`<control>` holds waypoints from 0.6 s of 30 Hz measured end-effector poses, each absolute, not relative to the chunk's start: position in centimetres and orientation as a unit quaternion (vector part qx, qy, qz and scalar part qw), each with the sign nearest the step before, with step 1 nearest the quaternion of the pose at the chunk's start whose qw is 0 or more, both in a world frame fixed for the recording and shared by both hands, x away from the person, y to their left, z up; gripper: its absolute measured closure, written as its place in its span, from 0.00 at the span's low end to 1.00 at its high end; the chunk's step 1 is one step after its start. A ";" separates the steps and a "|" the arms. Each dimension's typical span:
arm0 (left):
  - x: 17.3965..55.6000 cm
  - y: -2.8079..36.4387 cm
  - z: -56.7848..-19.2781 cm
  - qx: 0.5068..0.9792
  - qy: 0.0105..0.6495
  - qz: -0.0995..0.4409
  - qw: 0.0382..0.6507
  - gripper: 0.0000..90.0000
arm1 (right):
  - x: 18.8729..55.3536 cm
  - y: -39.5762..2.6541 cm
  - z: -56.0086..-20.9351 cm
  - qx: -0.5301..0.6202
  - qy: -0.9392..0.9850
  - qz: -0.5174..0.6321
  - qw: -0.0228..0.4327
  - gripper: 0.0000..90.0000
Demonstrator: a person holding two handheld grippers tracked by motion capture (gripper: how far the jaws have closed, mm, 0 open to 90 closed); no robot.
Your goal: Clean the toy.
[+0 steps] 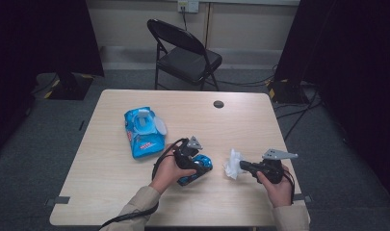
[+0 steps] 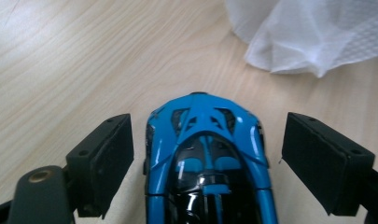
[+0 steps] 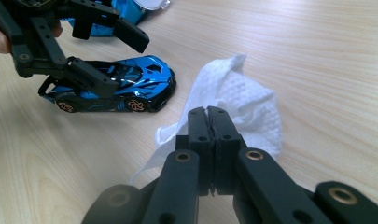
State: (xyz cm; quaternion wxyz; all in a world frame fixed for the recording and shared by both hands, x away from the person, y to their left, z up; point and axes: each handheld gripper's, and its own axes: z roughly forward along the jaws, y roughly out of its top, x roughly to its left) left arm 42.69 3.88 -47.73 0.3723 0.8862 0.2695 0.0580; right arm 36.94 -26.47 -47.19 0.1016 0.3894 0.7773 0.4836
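1. High view: I see my left gripper (image 1: 196, 161) over the blue toy car (image 1: 198, 169) near the table's (image 1: 86, 173) front, and my right gripper (image 1: 244, 166) at the white wipe (image 1: 232, 162); a blue wipe pack (image 1: 143, 131) lies behind.
2. Left gripper view: jaws apart, flanking the car (image 2: 207, 154) (pads not touching).
3. Right gripper view: jaws together, pinching the wipe (image 3: 242, 100).

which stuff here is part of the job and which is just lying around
In use: toy car between the open left gripper; white wipe pinched in the right gripper.
Lying about: wipes pack, folding chair.
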 end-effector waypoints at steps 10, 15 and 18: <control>43.5 2.5 -48.7 0.895 0.284 0.049 0.340 0.18 | 37.0 -26.4 -47.3 0.386 0.781 0.481 0.099 0.99; 43.5 2.0 -49.2 0.900 0.287 0.057 0.324 0.18 | 37.0 -26.3 -47.4 0.385 0.783 0.478 0.099 0.99; 43.4 2.0 -49.3 0.898 0.278 0.059 0.336 0.22 | 37.0 -26.3 -47.4 0.385 0.783 0.478 0.100 0.99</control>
